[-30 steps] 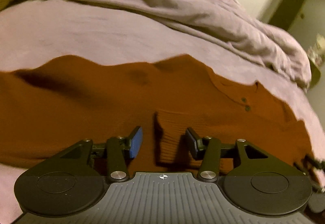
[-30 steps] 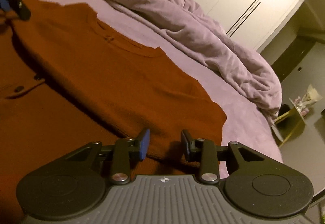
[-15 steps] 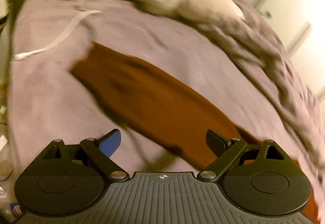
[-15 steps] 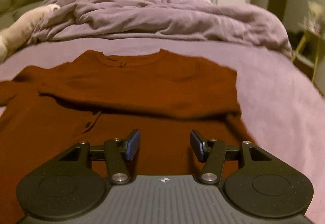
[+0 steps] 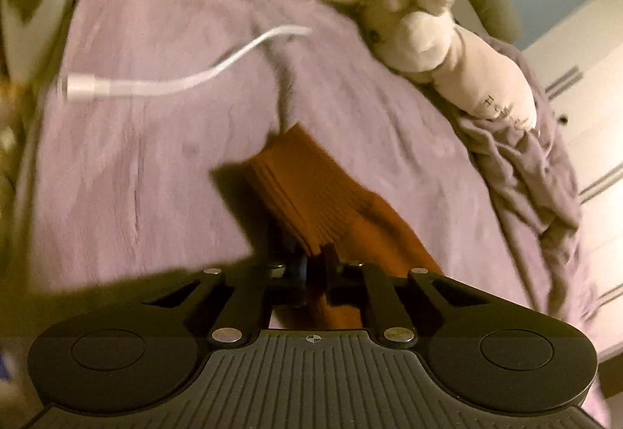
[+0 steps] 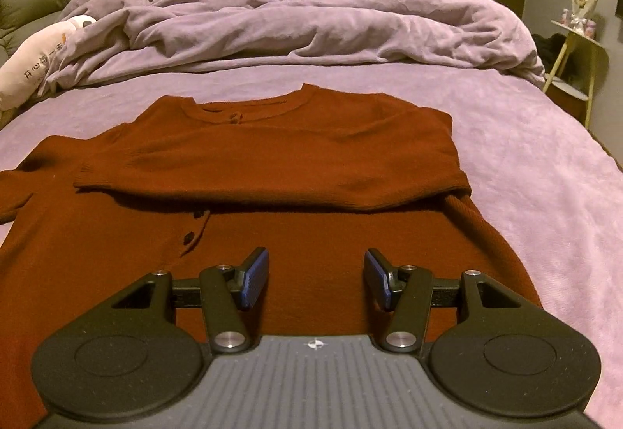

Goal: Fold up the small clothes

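One sleeve cuff (image 5: 307,187), clamped in left hand-held gripper (image 5: 315,269)

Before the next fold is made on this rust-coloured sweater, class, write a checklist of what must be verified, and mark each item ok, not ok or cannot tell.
1. Left gripper shut on the sleeve cuff: ok, the jaws have just closed with the ribbed cuff between them.
2. Right gripper free: ok, open above the sweater, nothing between the pads.
3. Right sleeve already folded across the chest: ok.
4. White cable clear of the cuff: ok, it lies apart on the bedsheet.
5. Plush toy clear of the sweater: ok.
6. Grip takes both cuff layers: cannot tell.
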